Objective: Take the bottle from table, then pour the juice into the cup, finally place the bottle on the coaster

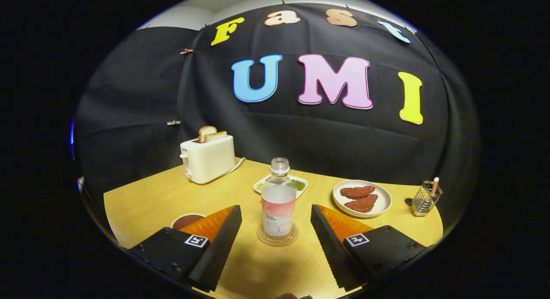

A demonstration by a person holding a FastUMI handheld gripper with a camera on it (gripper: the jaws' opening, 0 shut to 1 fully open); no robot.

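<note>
The bottle (pixel 278 200) is seen standing upright on the round coaster (pixel 277 236), just ahead of the gripper (pixel 276 224), whose jaws are spread wide apart, one to each side of the bottle and touching neither it nor the coaster. Since the bottle is already set on the coaster and nothing is held, the last step of the task is judged to be done, and the jaws are probably kept apart so that the bottle is left undisturbed as they draw clear. No cap is seen on the bottle's neck, which suits a bottle that is meant for pouring; a pale band of label is wrapped round its lower half.

One cup (pixel 186 220) is partly hidden behind the left finger, close beside the coaster, placed within easy reach for pouring; whether juice is in it cannot be told.

Farther across the worktop (pixel 146 200), one small rectangular dish (pixel 299 184) with green and pale contents is set directly behind the bottle. One round plate (pixel 362 198) carrying two reddish-brown pieces lies to the right, and beyond it one wire holder (pixel 424 199) with a single stick-like item stands near the worktop's edge. At the far left, one toaster (pixel 208 159) is found with two slices of toast (pixel 210 134) standing up out of it.
</note>
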